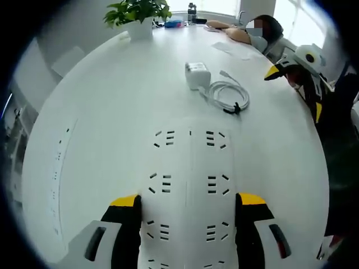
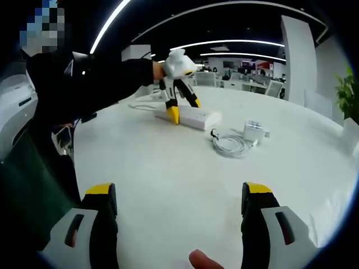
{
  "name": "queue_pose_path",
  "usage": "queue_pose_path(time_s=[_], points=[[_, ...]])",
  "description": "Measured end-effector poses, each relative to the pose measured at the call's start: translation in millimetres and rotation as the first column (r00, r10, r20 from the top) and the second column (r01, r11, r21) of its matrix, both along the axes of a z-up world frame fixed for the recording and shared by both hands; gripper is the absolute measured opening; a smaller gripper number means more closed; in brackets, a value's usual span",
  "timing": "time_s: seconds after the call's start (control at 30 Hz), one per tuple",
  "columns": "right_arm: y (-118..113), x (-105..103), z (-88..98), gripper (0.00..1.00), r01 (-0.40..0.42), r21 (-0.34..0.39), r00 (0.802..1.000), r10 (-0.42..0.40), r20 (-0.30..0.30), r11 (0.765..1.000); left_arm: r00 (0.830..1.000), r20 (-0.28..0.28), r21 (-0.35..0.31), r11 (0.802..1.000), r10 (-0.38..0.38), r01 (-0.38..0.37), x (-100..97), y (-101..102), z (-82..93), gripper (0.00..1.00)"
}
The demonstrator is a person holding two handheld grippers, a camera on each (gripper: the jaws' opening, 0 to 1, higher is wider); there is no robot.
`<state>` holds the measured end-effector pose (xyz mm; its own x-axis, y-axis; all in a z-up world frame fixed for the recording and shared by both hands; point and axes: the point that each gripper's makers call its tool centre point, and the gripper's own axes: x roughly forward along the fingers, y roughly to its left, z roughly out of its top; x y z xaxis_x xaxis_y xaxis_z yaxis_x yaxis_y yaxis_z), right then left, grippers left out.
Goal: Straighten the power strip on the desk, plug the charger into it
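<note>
A person leans over a broad white table (image 2: 168, 185), a two-jaw claw in each hand, with the job of squaring up a power strip and plugging in a charger just getting under way. The left gripper (image 1: 188, 216) straddles the power strip (image 1: 189, 185), its yellow-tipped jaws spread to either side of the white body; from the other hand's camera the same left gripper comes down on the strip, which lies out toward the middle of the table. Whether the jaws press the sides yet or only bracket them cannot be told. The stance looks chosen to swing the strip straight.

The right gripper (image 2: 179, 224) hangs back near the table's edge, jaws wide apart and holding nothing, apparently waiting its turn. The charger (image 1: 197, 74) sits just past the strip's far end, its white cable (image 1: 229, 96) coiled beside it, untouched and within easy reach for the plug-in.

At the far edge stands a potted plant (image 1: 138, 15), green leaves rising from a white pot. Someone else rests arms on the table there. A fingertip shows at the bottom of the right gripper view.
</note>
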<state>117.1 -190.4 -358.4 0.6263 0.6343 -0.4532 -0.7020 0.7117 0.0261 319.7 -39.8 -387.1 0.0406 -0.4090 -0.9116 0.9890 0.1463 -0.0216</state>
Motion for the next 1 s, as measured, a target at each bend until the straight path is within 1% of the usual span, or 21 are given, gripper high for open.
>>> queue_pose_path(time_s=[0.27, 0.43, 0.53, 0.63, 1.0], points=[[-3, 0, 0.8, 0.92, 0.01, 0.002, 1.0, -0.01, 0.003, 1.0, 1.0, 0.0, 0.003, 1.0, 0.003, -0.003, 1.8, -5, -0.3, 0.68], [-1, -1, 7.0, 0.92, 0.004, 0.008, 1.0, -0.004, 0.018, 1.0, 1.0, 0.001, 0.002, 1.0, 0.003, -0.003, 2.1, -8, -0.4, 0.68], [-3, -1, 6.1, 0.92, 0.007, 0.002, 1.0, -0.007, 0.017, 1.0, 1.0, 0.001, 0.002, 1.0, 0.001, -0.001, 2.6, -10, -0.4, 0.68], [-4, -1, 6.4, 0.92, 0.011, 0.013, 1.0, -0.011, 0.018, 1.0, 1.0, 0.0, 0.0, 1.0, 0.003, -0.003, 2.1, -11, -0.4, 0.68], [-6, -2, 3.9, 0.91, 0.009, 0.014, 1.0, -0.009, 0.014, 1.0, 1.0, 0.001, -0.003, 1.0, 0.008, -0.008, 3.4, -18, -0.3, 0.68]])
